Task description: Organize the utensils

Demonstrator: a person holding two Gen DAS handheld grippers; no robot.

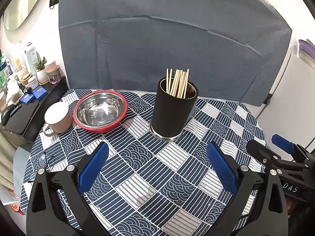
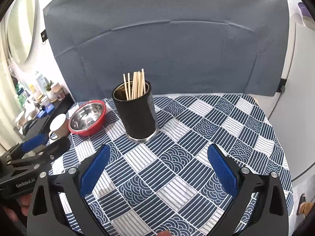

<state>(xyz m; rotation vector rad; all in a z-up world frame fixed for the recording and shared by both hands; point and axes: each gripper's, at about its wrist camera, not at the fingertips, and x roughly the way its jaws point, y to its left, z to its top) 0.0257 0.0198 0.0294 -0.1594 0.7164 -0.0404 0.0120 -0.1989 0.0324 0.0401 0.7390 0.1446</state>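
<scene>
- The left tongs (image 1: 157, 169) stand wide apart and empty over the patterned cloth (image 1: 149, 177) of the counter, nearest the viewer. Nothing lies between the blue pads, which suits a rest or ready pose rather than a grasp.
- The right tongs (image 2: 159, 169) are likewise spread wide and hold nothing. In the left wrist view they sit just beside the left pair, both aimed the same way toward the holder.
- The cloth between the tongs and the holder is bare, so either pair has open room to move forward without brushing anything.
- The black holder (image 2: 136, 114) stands upright near mid-counter with the chopsticks (image 2: 134, 84) bunched inside, tips up and leaning against the rim. I judge the sorting largely done, since no loose utensil shows on the cloth.
- Left of the holder, apart from it, the steel bowl with a red rim (image 1: 100, 111) touches or nearly touches the beige mug (image 1: 58, 118), which sits close to the counter's left edge (image 1: 37, 137): the tight side.
- Beyond, a grey backdrop (image 1: 167, 39) closes the far edge.
</scene>
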